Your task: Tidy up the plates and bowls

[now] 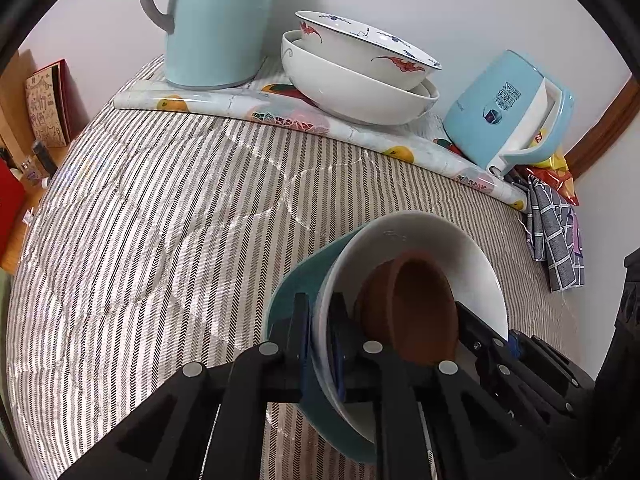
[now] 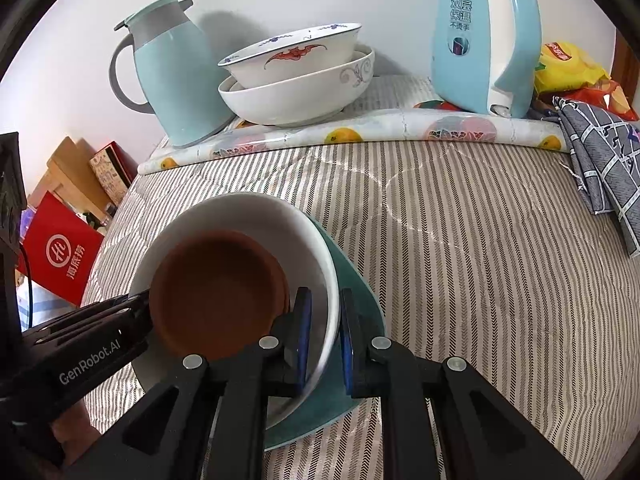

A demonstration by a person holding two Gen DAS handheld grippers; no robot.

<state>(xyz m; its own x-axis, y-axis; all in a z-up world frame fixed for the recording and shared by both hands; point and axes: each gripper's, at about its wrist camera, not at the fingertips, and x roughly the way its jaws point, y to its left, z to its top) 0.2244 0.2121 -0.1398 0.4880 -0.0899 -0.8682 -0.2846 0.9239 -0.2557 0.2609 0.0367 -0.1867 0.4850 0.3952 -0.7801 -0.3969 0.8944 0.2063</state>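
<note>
A brown bowl [image 1: 416, 304] [image 2: 216, 292] sits inside a white bowl [image 1: 440, 248] [image 2: 240, 212], which rests in a teal dish [image 1: 288, 284] [image 2: 356, 272] on the striped quilt. My left gripper [image 1: 320, 320] is shut on the white bowl's rim on one side. Opposite it, my right gripper [image 2: 324, 320] clamps the same rim, one finger inside and one outside. At the back a bat-patterned bowl [image 1: 360, 48] [image 2: 296, 52] is nested in a larger white bowl [image 1: 352, 96] [image 2: 296, 100].
A pale blue thermos jug [image 1: 220, 20] [image 2: 172, 80] and a blue kettle [image 1: 508, 108] [image 2: 480, 40] flank the back bowls on a rolled fruit-print mat [image 1: 208, 104] [image 2: 360, 132]. A grey checked cloth [image 1: 556, 232] [image 2: 600, 160] and snack bags [image 2: 568, 68] lie far right.
</note>
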